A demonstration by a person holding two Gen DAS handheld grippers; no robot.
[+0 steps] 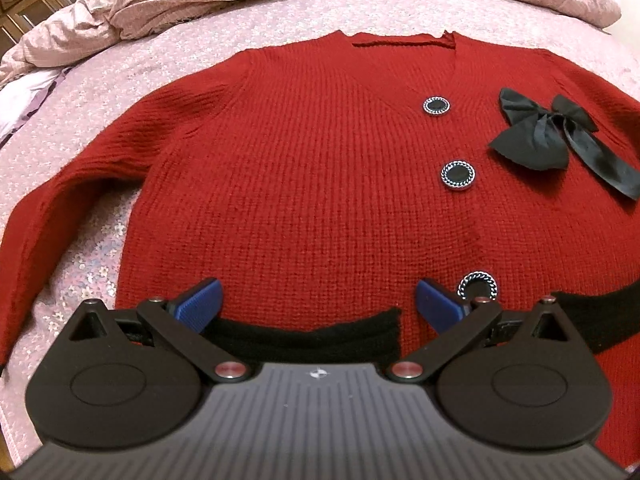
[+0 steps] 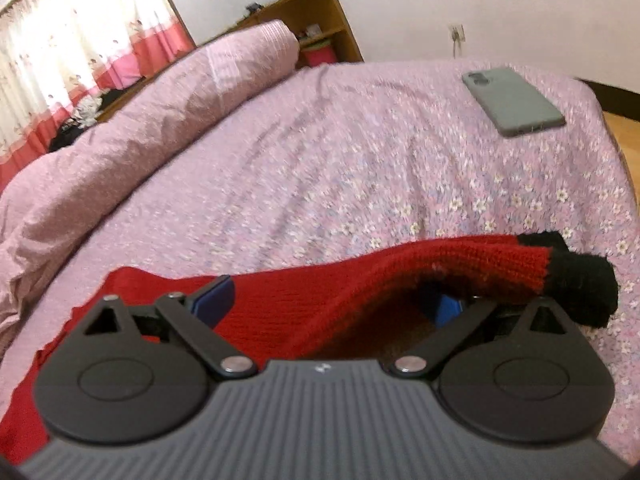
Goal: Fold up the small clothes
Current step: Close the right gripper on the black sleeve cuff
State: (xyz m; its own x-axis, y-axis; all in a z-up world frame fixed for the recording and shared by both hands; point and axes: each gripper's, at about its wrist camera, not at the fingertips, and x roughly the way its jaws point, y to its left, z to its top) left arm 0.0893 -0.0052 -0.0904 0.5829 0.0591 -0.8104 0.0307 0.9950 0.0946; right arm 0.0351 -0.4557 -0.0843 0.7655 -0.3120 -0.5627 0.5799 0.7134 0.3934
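Note:
A small red knit cardigan (image 1: 312, 168) lies flat, front up, on the pink floral bed sheet (image 1: 132, 68). It has black round buttons (image 1: 458, 175), a black bow (image 1: 548, 132) and a black hem (image 1: 304, 334). My left gripper (image 1: 318, 304) is open, hovering over the hem at the cardigan's bottom middle. In the right wrist view, a red sleeve (image 2: 400, 268) with a black cuff (image 2: 584, 284) lies across my right gripper (image 2: 332, 300), which is open, with the sleeve draped over its right finger.
A crumpled pink duvet (image 1: 168, 4) lies along the far side of the bed. A grey phone (image 2: 514, 100) lies on the sheet near the bed's far right edge. A wooden shelf (image 2: 312, 16) and curtains (image 2: 80, 48) stand beyond.

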